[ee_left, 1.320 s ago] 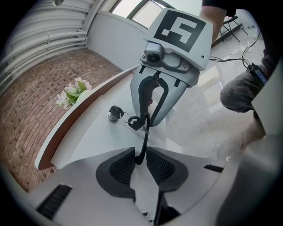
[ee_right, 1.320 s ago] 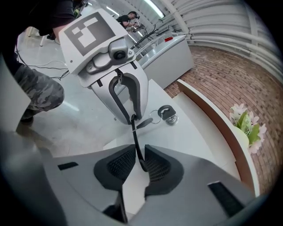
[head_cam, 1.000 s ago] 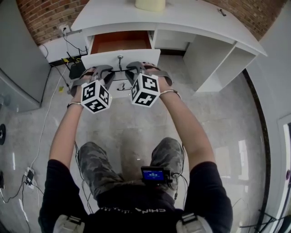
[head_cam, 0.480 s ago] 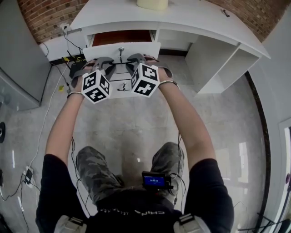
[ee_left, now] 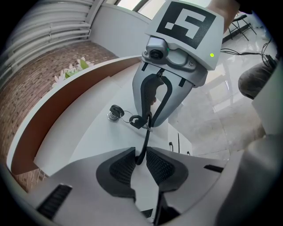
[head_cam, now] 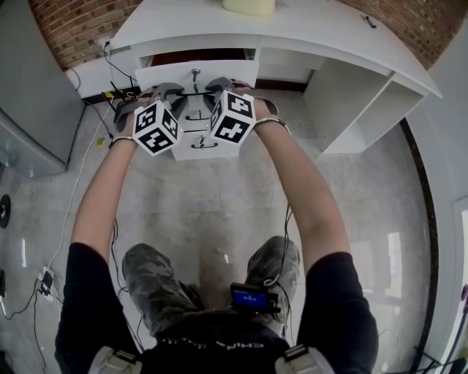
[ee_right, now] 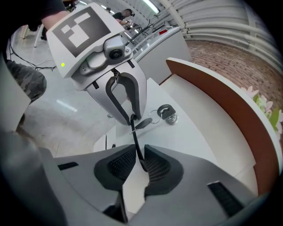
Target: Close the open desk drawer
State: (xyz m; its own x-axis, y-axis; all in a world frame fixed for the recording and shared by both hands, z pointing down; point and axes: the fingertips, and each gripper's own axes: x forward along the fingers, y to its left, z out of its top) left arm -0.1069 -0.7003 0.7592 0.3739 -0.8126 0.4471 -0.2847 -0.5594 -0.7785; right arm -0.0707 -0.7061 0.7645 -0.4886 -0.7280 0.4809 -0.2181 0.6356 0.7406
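Observation:
The white top drawer (head_cam: 227, 73) of the white desk (head_cam: 307, 29) stands out only a little, with a thin dark strip of its inside showing under the desk top. A thin black handle bar (head_cam: 194, 95) runs across its front, below a lock with a key (head_cam: 195, 72). My left gripper (head_cam: 172, 95) is shut on the left part of the handle bar (ee_left: 142, 150). My right gripper (head_cam: 216, 90) is shut on the right part of the handle bar (ee_right: 137, 148). Each gripper view shows the other gripper on the same bar, with the key (ee_left: 116, 112) (ee_right: 166, 111) beside it.
Lower drawers (head_cam: 197, 142) sit under the top one. Cables and a black box (head_cam: 117, 98) lie on the floor at the left, by a grey cabinet (head_cam: 29, 95). The desk's open shelf unit (head_cam: 351, 102) stands to the right. A cream object (head_cam: 248, 6) rests on the desk top.
Both grippers have moved toward the desk with the handle. The drawer has slid in: its wide brown inside has shrunk to a thin strip.

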